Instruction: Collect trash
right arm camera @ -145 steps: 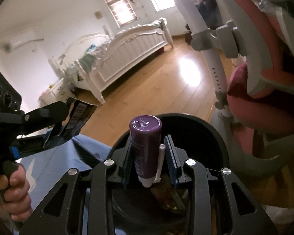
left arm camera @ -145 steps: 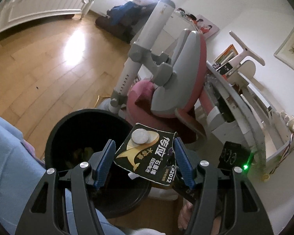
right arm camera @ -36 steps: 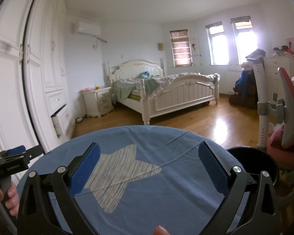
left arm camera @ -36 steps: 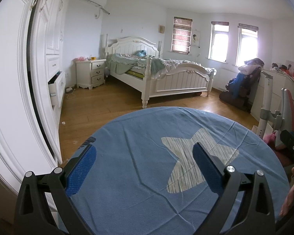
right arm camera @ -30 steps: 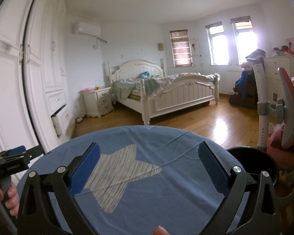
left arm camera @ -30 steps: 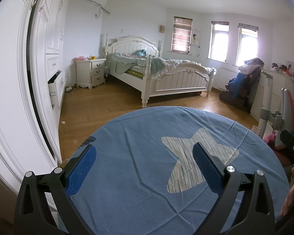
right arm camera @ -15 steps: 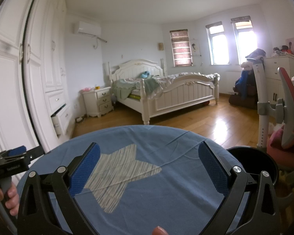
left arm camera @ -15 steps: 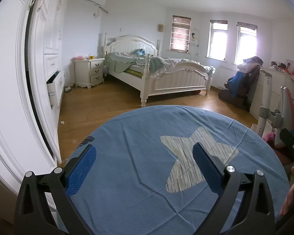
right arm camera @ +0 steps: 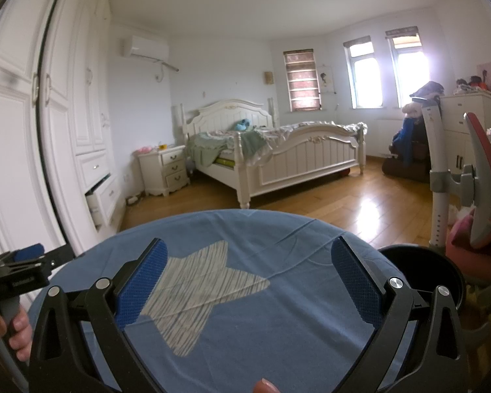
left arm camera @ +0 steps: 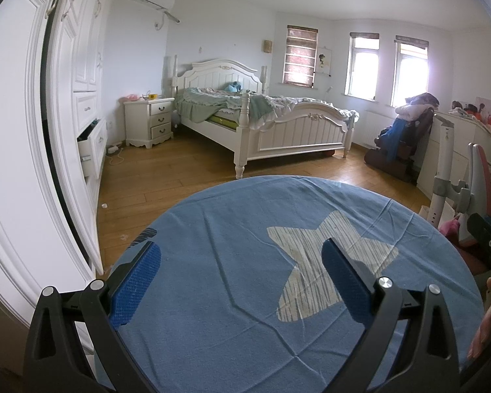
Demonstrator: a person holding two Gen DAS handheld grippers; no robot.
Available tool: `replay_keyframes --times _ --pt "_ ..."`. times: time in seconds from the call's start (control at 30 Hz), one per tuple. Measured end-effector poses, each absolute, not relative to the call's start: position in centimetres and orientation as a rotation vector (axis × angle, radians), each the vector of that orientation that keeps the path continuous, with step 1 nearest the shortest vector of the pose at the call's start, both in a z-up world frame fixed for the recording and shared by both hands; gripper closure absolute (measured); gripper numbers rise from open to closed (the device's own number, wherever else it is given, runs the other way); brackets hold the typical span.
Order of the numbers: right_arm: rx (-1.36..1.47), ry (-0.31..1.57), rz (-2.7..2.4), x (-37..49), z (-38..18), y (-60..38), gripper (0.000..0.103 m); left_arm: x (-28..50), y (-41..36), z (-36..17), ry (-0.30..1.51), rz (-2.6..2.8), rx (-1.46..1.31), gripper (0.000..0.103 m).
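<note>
Two grippers hang over one broad blue surface, and nothing that reads as trash lies on it. That surface, a blue cloth (left arm camera: 245,262) with a pale striped star (left arm camera: 327,255) printed on it, fills the lower half of both views; it looks like a covered tabletop, though what is under the cloth cannot be told. Its far edge curves cleanly against the wooden floor (left arm camera: 180,177), with wide bare boards between it and the white bed (left arm camera: 278,131), so there is plenty of room to swing either arm forward.

On the right side, just past the cloth's edge, stands the black bin (right arm camera: 422,268), its open mouth facing up and partly hidden behind the right gripper's finger. Set there, it seems placed for an easy reach from the cloth. A pink and grey chair (right arm camera: 481,196) stands close behind it, which narrows the approach from that side.

The right gripper (right arm camera: 248,278) is spread wide and holds nothing; only cloth shows between its blue pads (right arm camera: 140,285). The left gripper (left arm camera: 242,278) is equally spread and empty, hovering over the star. Both point level across the room rather than down, a resting pose as I judge it.

Since the cloth is bare, the collecting looks finished or nearly so. A few small white specks lie on the floor by the wardrobe (left arm camera: 65,98), too small to identify.
</note>
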State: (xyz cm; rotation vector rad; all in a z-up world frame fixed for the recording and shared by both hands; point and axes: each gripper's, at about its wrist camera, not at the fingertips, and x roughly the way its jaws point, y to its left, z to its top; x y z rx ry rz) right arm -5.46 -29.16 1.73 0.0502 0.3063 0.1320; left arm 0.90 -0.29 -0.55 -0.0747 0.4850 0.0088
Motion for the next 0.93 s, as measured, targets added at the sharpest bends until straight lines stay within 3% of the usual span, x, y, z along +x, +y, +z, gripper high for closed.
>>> replay_keyframes --times 0.93 --pt "0.049 0.306 0.133 -5.4 1.73 -29.32 0.005 0.86 -0.01 -0.46 0.477 -0.009 -0.066 0.005"
